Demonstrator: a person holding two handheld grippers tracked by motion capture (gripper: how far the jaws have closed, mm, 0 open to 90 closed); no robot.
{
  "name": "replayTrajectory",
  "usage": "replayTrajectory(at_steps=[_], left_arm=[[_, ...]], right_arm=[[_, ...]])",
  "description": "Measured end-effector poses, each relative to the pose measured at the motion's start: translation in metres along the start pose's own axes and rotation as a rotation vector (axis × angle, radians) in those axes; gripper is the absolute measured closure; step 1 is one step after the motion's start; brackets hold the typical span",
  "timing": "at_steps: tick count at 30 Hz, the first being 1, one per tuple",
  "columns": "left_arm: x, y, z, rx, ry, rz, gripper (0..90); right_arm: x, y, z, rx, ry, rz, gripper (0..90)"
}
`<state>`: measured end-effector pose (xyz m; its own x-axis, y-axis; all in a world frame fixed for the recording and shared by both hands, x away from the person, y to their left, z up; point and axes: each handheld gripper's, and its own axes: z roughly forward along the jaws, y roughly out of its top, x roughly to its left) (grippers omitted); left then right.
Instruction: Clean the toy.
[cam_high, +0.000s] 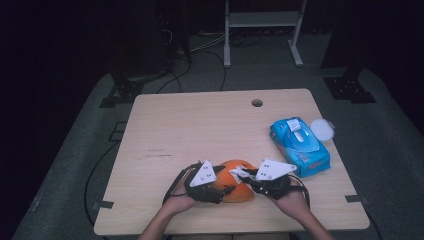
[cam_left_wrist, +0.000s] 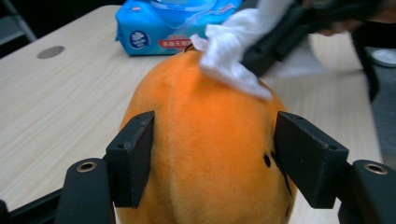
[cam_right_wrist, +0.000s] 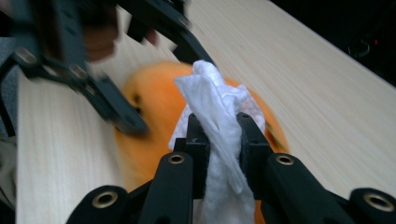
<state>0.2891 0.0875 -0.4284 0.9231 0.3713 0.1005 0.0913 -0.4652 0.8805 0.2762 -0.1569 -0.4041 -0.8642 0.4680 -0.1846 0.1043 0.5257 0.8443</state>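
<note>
Right tool (cam_right_wrist: 218, 142) pinching wipe (cam_right_wrist: 219, 112), left tool (cam_left_wrist: 215, 161) clamping orange plush (cam_left_wrist: 205, 140)

Dim room; grey floor (cam_high: 75, 150), wooden table (cam_high: 200, 125), white frame legs (cam_high: 227, 45), floor cables (cam_high: 200, 55).

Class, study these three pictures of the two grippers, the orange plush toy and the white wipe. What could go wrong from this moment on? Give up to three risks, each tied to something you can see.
1. The left gripper holds the round orange plush toy only by its soft sides; wiping pressure might squeeze it out.
2. The right gripper pinches the crumpled white wipe by a narrow fold, so it could slip free.
3. The blue wipes pack with its flap open, and the white round lid at the wooden table's edge, could get knocked.
</note>
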Motion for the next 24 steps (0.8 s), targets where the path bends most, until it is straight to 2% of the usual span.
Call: replayTrajectory(at_steps=[2,3,4,6,8,10,12,15,17,19,21,22,24], left_arm=[[0.003,0.000,-0.003,-0.008,-0.021,-0.019,30.3],[0.005,0.001,-0.005,-0.022,-0.043,-0.038,28.1],[0.009,0.002,-0.007,-0.038,-0.053,-0.068,25.9],[0.015,0.004,-0.009,-0.037,-0.026,-0.110,21.9],[0.018,0.001,-0.005,-0.032,-0.033,-0.138,24.4],[0.016,-0.001,-0.002,-0.025,-0.025,-0.128,29.2],[0.013,-0.001,-0.002,-0.025,-0.029,-0.110,31.5],[0.006,0.000,-0.001,-0.001,-0.047,-0.035,35.2],[0.004,-0.001,-0.002,0.001,-0.057,-0.022,36.1],[0.004,-0.003,-0.004,-0.006,-0.073,-0.013,36.1],[0.007,-0.003,-0.005,-0.015,-0.071,-0.024,33.9],[0.010,-0.001,-0.005,-0.013,-0.059,-0.035,28.0],[0.016,0.000,-0.002,-0.006,-0.047,-0.107,16.6]], right_arm=[[-0.008,-0.008,-0.003,0.030,-0.009,0.027,77.2],[-0.014,-0.013,-0.006,0.042,0.004,0.050,77.2],[-0.017,-0.016,-0.008,0.054,-0.006,0.057,77.3],[-0.019,-0.022,-0.009,0.080,-0.023,0.058,77.3],[-0.019,-0.024,-0.008,0.078,-0.025,0.072,77.2],[-0.018,-0.020,-0.007,0.072,-0.024,0.068,77.2],[-0.014,-0.014,-0.006,0.049,-0.001,0.062,77.2],[-0.005,-0.003,-0.004,0.012,0.026,0.023,77.1],[-0.004,0.000,-0.005,0.007,0.010,0.001,77.1],[-0.010,-0.004,-0.006,0.007,0.002,0.033,77.2],[-0.017,-0.011,-0.006,0.020,0.020,0.065,77.2],[-0.021,-0.016,-0.004,0.029,0.027,0.083,77.2],[-0.024,-0.021,-0.002,0.053,0.014,0.088,77.3]])
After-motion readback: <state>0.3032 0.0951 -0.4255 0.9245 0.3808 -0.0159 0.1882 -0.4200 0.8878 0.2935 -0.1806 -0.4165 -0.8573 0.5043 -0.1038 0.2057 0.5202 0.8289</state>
